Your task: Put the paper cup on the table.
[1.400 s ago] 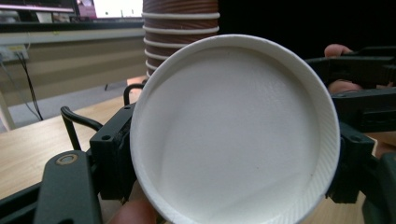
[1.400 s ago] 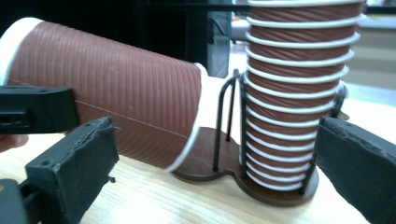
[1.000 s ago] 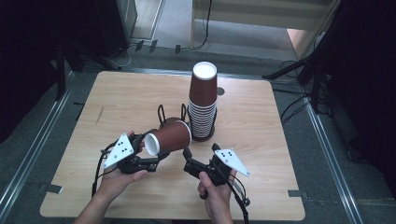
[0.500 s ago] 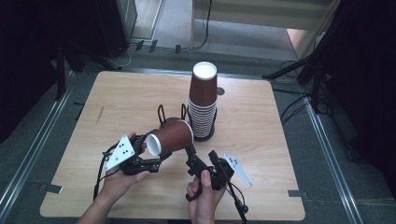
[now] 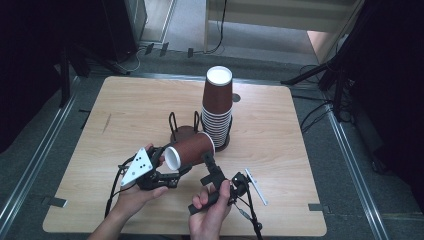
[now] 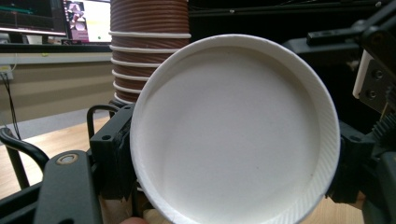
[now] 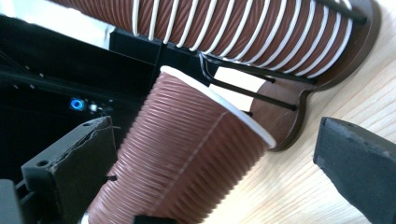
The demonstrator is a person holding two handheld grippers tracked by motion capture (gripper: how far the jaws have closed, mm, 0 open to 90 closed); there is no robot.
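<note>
A brown ribbed paper cup (image 5: 192, 150) lies on its side above the table, white bottom to the left, rim toward the cup holder. My left gripper (image 5: 172, 164) is shut on its bottom end; in the left gripper view the cup's white bottom (image 6: 233, 130) sits between the two jaws. My right gripper (image 5: 207, 164), rolled onto its side, is open at the cup's near flank. In the right gripper view the cup (image 7: 187, 154) lies between the wide-apart jaws, the right jaw well off it. A tall stack of the same cups (image 5: 218, 107) stands upside down in the holder.
The dark holder base (image 5: 182, 131) with black wire loops stands at mid-table, its left slot free. The wooden table (image 5: 300, 150) has bare room left and right of it. Stands and cables line the floor beyond the table's edges.
My right gripper has rolled onto its side and shifted left, up against the held cup. The left gripper and the cup have barely moved.
</note>
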